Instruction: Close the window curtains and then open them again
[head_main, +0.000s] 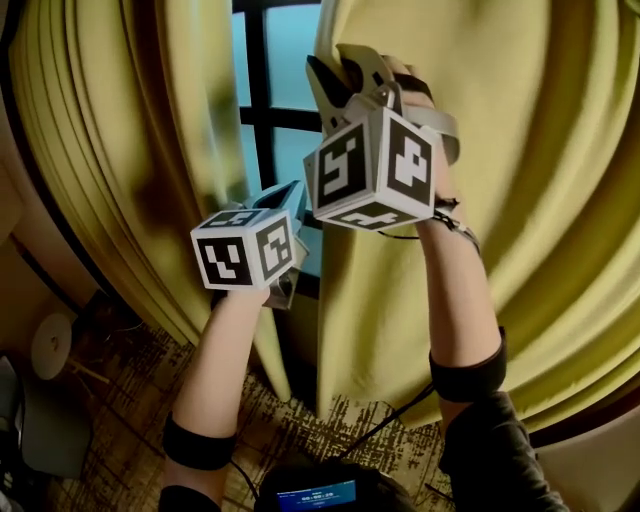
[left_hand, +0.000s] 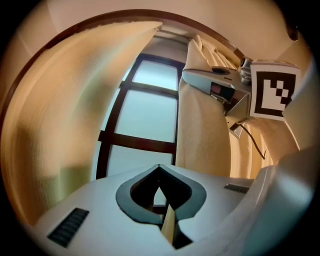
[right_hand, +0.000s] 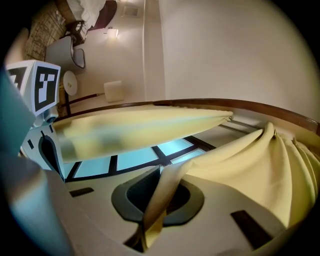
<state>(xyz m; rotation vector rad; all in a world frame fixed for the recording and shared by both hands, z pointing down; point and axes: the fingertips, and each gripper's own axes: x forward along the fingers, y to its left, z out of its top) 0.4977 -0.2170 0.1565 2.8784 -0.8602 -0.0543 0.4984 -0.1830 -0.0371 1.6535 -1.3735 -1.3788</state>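
Two yellow curtains hang over a dark-framed window (head_main: 262, 110), and a narrow gap of glass shows between them. My left gripper (head_main: 290, 197) is shut on the inner edge of the left curtain (head_main: 120, 150). In the left gripper view a thin strip of that fabric (left_hand: 168, 227) is pinched between the jaws of the left gripper (left_hand: 159, 167). My right gripper (head_main: 336, 72) sits higher and is shut on the edge of the right curtain (head_main: 540, 180). In the right gripper view a fold of cloth (right_hand: 159, 200) runs through the closed jaws of the right gripper (right_hand: 160, 170).
Below the curtains lies patterned carpet (head_main: 130, 400), with a round white object (head_main: 50, 345) at the left. A device with a lit screen (head_main: 315, 493) is at the bottom edge, and a cable (head_main: 385, 420) runs up to my right arm.
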